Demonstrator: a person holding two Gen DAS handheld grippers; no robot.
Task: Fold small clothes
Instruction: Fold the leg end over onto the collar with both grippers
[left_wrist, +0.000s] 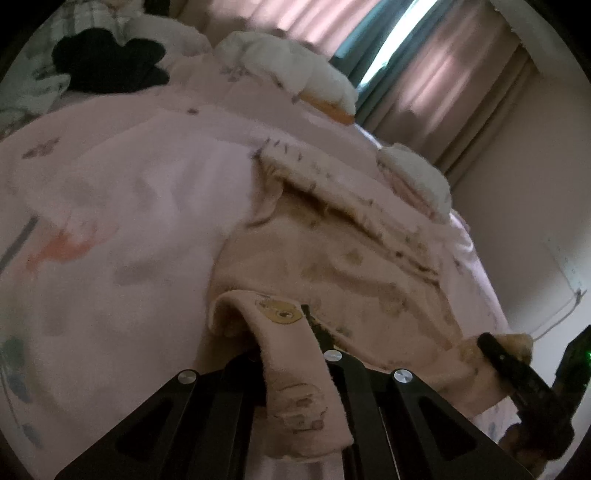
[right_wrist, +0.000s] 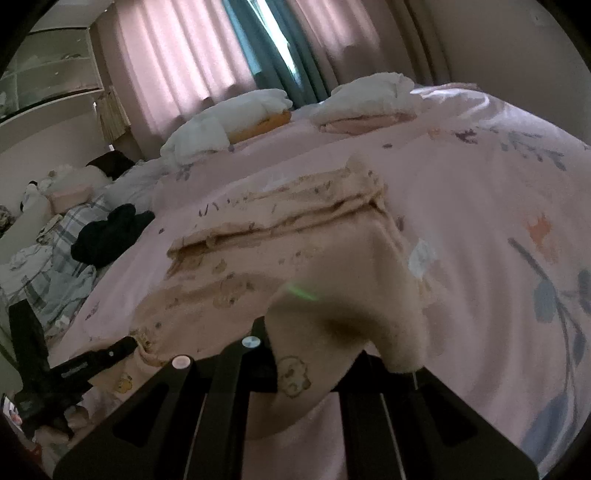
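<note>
Left gripper (left_wrist: 295, 343) was clamped on a hem of the garment (left_wrist: 332, 258), jaws together with the fabric draped over and between them. Right gripper (right_wrist: 314, 354) was likewise clamped on the same garment (right_wrist: 288, 236), at another corner; cloth hung over its jaws and hid the tips.

Garment: beige, fleecy, small bear prints. It lay on the bed (left_wrist: 129, 206), directly ahead of both grippers, near edge lifted off the cover at the two held points, rest still lying flat. Long axis ran away from the grippers, toward the pillows; the far end was bunched in stacked folds lying crosswise. I could not tell which end was the neck.

In the left wrist view the right gripper (left_wrist: 506, 354) showed low on the right, on the garment's edge. In the right wrist view the left gripper (right_wrist: 122, 349) showed low on the left, also on the edge. The held edge spanned between them.

Beyond the garment: two white pillows (right_wrist: 236, 118) by the curtains (right_wrist: 177, 62). A black cloth (right_wrist: 110, 229) lay on the bed, ahead and left of the right gripper, well apart from the garment.
</note>
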